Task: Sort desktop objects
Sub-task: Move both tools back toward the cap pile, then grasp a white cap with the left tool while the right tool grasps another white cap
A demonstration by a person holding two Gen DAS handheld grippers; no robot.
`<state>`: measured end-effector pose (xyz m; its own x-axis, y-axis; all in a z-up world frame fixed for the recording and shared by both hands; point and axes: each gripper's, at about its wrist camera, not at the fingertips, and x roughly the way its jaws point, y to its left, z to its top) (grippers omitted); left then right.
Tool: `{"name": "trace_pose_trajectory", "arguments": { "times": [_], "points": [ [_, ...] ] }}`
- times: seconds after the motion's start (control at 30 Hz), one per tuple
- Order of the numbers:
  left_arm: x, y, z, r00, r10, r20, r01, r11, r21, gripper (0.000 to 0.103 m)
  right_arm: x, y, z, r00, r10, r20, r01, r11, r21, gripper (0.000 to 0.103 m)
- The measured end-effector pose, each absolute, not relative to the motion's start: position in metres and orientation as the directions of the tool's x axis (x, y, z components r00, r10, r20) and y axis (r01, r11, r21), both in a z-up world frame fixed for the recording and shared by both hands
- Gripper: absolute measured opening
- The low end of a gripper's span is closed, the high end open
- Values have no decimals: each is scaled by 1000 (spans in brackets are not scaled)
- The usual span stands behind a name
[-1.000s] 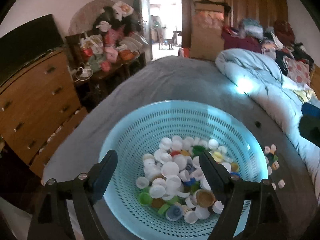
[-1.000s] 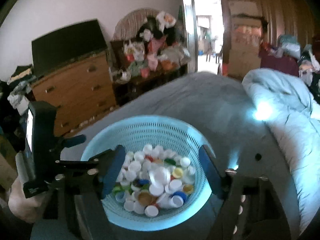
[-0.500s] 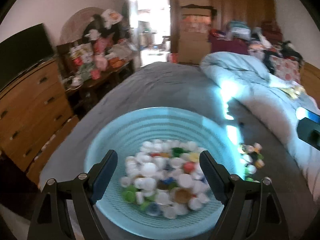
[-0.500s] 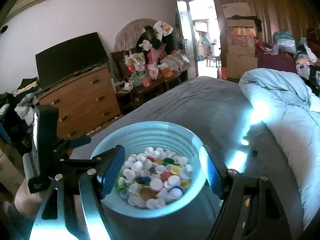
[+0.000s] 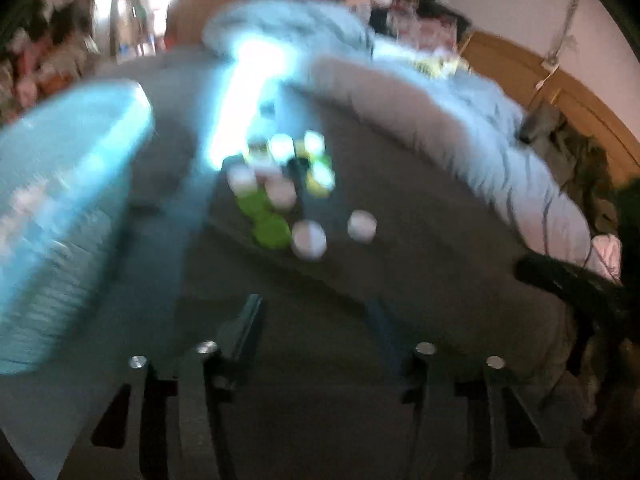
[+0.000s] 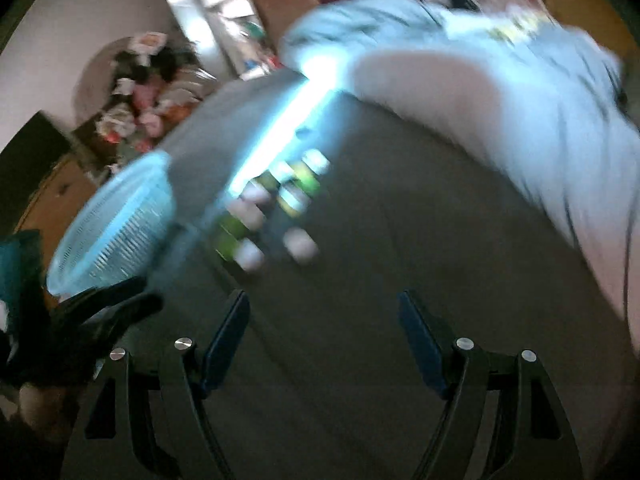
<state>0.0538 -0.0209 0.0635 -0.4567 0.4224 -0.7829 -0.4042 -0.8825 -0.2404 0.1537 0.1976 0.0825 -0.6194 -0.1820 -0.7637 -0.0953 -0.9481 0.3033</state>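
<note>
Both the left gripper [image 5: 314,312] and right gripper [image 6: 323,316] gape empty; only the right view shows the dresser [image 6: 48,196] behind the basket [image 6: 116,224].

My right gripper [image 6: 324,340] has black frame arms with blue pads on its fingers [image 6: 228,332] and round silver screw heads at about 7 and 5 o'clock of its view. My left gripper [image 5: 316,340] looks the same but blurred, four silver screws showing. Bare skin of my left hand [image 6: 30,400] shows at 8 o'clock.
</note>
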Motion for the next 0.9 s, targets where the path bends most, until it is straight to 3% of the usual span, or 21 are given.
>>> {"name": "trace_pose_trajectory", "arguments": {
  "times": [0.07,0.43,0.47,0.9],
  "points": [
    [38,-11,40,-405,446,-798,-389,-874,-291,46,158,213,70,-606,-178,-776,-114,-945,306,72],
    [-4,24,18,-454,413,-790,-411,-883,-226,46,149,235,53,-631,-209,-747,-112,-929,354,72],
    [-5,27,18,-469,399,-788,-412,-888,-204,31,147,234,52,-637,-214,-741,-109,-926,362,72],
    [23,2,41,-572,369,-733,-373,-912,-168,31,82,186,55,-639,-255,-726,87,-961,261,71]
  ]
}}
